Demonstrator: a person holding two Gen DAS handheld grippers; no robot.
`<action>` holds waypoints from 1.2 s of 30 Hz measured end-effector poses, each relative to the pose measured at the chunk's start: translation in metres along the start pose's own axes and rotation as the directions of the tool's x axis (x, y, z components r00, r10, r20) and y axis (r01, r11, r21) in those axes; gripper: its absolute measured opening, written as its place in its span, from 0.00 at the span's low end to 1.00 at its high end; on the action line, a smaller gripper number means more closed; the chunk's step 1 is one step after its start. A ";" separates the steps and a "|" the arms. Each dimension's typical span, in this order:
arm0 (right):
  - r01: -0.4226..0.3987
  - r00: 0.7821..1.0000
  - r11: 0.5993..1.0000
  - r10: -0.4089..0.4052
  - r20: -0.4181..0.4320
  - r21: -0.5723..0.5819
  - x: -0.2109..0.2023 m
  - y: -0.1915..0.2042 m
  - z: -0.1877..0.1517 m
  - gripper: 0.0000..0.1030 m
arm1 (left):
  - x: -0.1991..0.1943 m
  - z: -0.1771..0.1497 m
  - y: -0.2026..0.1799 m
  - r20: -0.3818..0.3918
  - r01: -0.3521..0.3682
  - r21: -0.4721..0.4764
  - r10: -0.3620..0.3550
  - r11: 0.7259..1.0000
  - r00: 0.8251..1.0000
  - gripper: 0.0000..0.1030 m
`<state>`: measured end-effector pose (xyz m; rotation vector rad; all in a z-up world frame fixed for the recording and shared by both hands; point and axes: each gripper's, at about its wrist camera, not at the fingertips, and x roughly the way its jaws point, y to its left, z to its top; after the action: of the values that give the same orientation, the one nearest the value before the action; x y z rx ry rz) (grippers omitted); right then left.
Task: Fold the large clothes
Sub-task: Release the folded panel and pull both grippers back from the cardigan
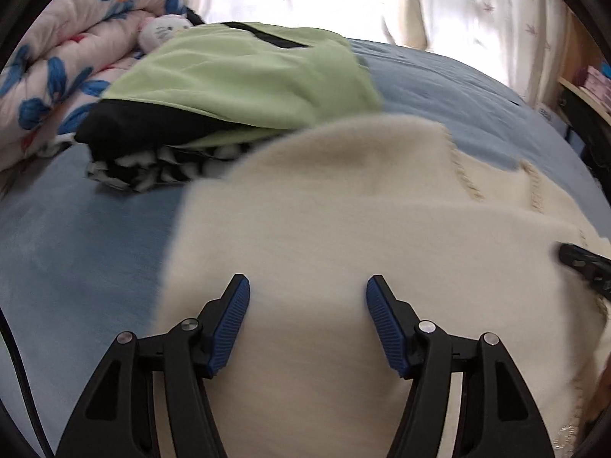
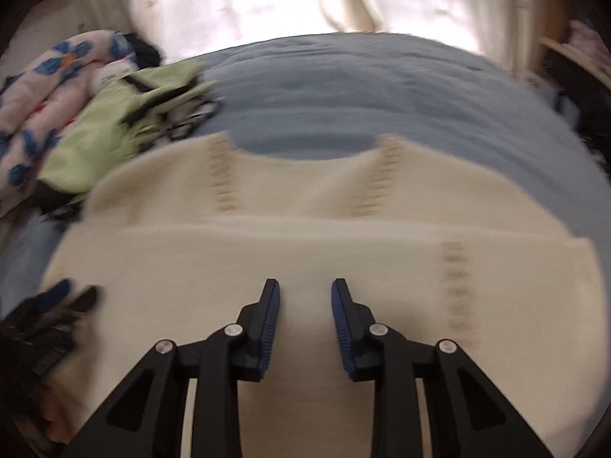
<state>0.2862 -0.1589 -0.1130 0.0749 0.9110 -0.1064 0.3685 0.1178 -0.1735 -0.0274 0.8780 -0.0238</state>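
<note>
A cream knitted garment (image 1: 343,206) with tan stitched lines lies folded over on the blue bed sheet (image 1: 76,252). My left gripper (image 1: 307,290) hovers over its near left part, jaws wide open, nothing between the blue pads. In the right wrist view the same cream garment (image 2: 290,244) spreads across the frame with a folded edge running left to right. My right gripper (image 2: 305,290) stands over its near middle, jaws narrowly apart, with no cloth pinched. The left gripper (image 2: 57,305) shows blurred at that view's left edge; the right gripper's tip (image 1: 584,263) shows at the left view's right edge.
A stack of folded clothes, light green garment (image 1: 244,72) on top of black and checked ones, sits at the back left. A flowered quilt (image 1: 49,61) and a white plush toy (image 1: 164,28) lie behind it. Curtains (image 1: 439,4) hang beyond the bed; a shelf (image 1: 588,87) stands right.
</note>
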 end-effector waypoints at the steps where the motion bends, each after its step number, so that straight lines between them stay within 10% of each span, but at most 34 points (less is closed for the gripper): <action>1: -0.002 1.000 1.000 0.002 -0.004 0.016 0.001 -0.013 -0.001 0.26 | 0.002 0.002 0.007 -0.001 0.004 0.006 -0.004 1.000 1.000 0.61; 20: -0.062 0.994 0.992 0.070 -0.078 0.110 -0.030 -0.046 -0.031 0.26 | -0.023 0.000 0.008 -0.044 -0.009 0.065 0.012 0.998 0.999 0.61; 36: -0.106 0.993 0.988 0.111 -0.044 0.117 -0.127 -0.051 -0.074 0.26 | -0.142 -0.036 0.022 -0.019 0.027 0.055 -0.027 0.998 0.999 0.62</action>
<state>0.1446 -0.1941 -0.0587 0.2342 0.9492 -0.0553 0.2501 0.1437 -0.0877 0.0129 0.8945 -0.0737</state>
